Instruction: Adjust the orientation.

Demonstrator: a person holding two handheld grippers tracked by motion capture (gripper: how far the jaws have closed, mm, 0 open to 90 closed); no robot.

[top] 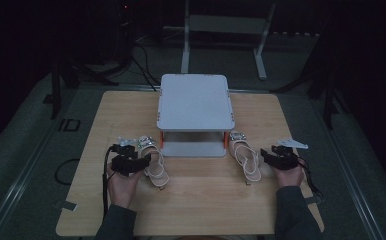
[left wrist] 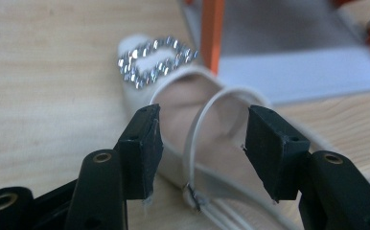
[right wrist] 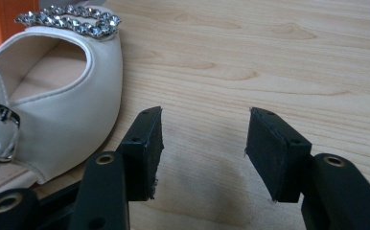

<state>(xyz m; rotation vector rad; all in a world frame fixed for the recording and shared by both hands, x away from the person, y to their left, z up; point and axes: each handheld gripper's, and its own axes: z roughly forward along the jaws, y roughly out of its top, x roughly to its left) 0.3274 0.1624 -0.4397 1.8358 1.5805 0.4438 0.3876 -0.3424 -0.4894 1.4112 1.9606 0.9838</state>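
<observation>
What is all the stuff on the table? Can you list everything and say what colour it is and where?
shoes: two, cream with sparkly buckles, one at each front corner of the rack; other one
rack: one, white with orange posts, middle of the table
table: one, light wood
frame: one, white, on the floor behind the table
left gripper: black, open, over the left shoe's strap
right gripper: black, open, beside the right shoe

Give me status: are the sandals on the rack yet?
Not yet. Nothing looks done: both shelves of the white rack are bare. In hand: the left gripper is open around the left sandal, its strap between the jaws, not gripped. The right gripper is open over bare wood beside the right sandal. Left: both sandals.
</observation>
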